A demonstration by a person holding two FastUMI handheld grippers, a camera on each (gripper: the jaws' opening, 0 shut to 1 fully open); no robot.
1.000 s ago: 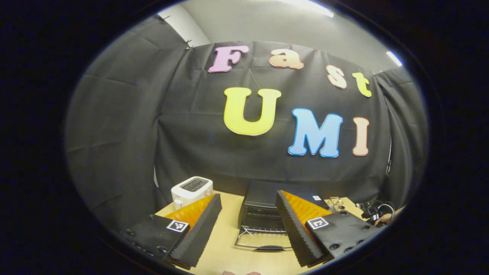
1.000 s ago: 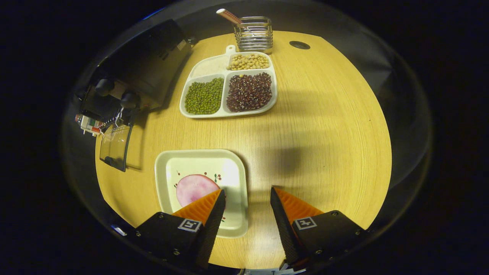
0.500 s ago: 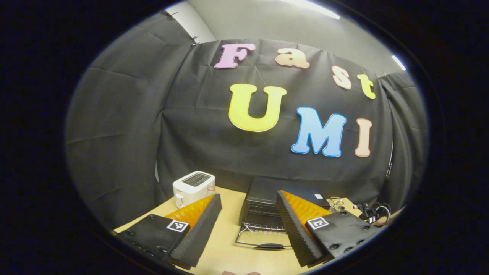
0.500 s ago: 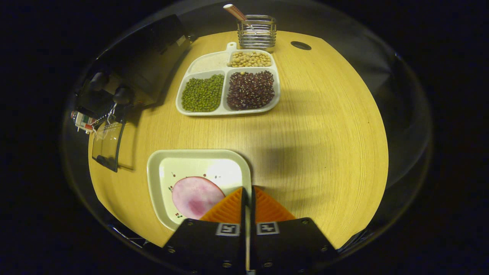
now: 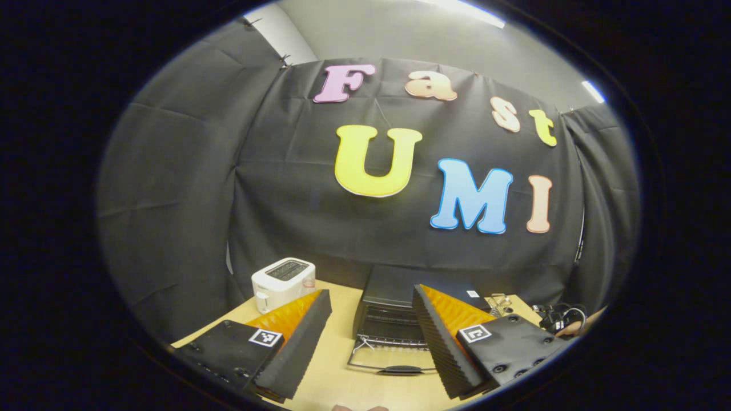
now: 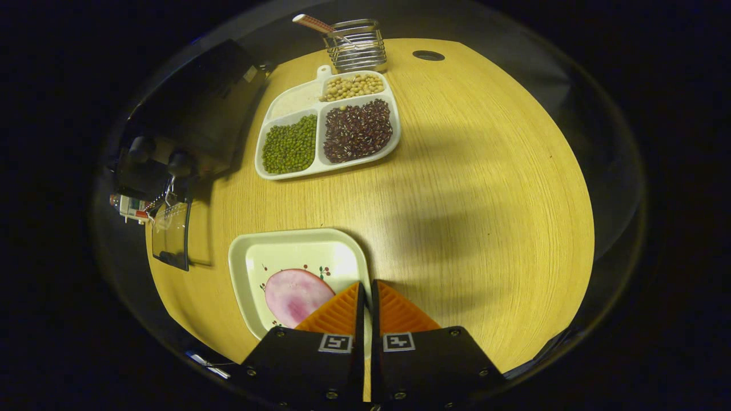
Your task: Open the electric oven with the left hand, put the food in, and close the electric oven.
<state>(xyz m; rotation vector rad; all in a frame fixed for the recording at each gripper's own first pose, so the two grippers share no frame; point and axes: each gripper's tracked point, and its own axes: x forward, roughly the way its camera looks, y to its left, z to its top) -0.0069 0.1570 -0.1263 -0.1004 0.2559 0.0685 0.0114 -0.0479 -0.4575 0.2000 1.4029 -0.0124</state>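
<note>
Left claw (image 5: 371,337) fingers apart, idle, hanging back from the oven (image 5: 400,311); door (image 5: 388,359) already down on the surface (image 6: 468,188). Right claw (image 6: 365,302) pinched on the plate (image 6: 297,257) rim, ham slice (image 6: 294,288) riding on it, likely to carry the plate in whole.

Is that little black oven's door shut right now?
No: in the left gripper view the oven has its glass door folded down flat onto the table, leaving the rack inside exposed.
</note>
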